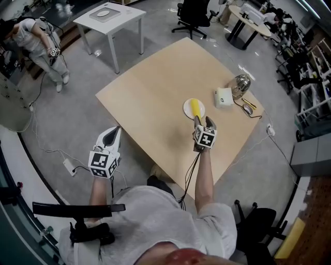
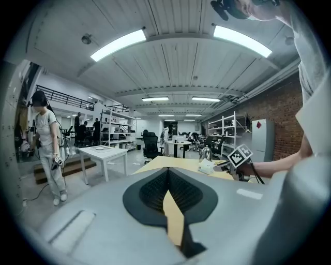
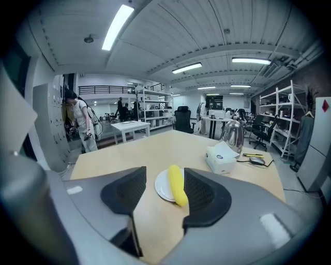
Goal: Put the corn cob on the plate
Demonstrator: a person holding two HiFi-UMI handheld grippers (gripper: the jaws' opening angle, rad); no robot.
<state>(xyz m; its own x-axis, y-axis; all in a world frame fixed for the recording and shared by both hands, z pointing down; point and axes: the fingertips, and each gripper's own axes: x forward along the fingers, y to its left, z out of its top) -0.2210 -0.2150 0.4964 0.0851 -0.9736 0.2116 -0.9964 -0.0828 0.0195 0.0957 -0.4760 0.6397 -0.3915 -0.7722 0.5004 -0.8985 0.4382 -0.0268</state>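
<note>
A yellow corn cob [image 1: 196,108] lies across a small white plate [image 1: 187,109] on the wooden table [image 1: 155,98]. In the right gripper view the corn cob [image 3: 177,185] overhangs the near rim of the plate [image 3: 162,187]. My right gripper [image 1: 203,122] hovers just short of the plate, open, with nothing between its jaws [image 3: 165,177]. My left gripper [image 1: 115,132] hangs off the table's near-left edge, away from the plate. Its pads meet at the tips [image 2: 166,173], empty.
A white tissue box [image 1: 223,97], a metal kettle [image 1: 240,85] and a mouse with cable [image 1: 248,109] sit at the table's right end. A white side table [image 1: 108,18], office chairs [image 1: 194,15] and a standing person [image 1: 39,46] are beyond.
</note>
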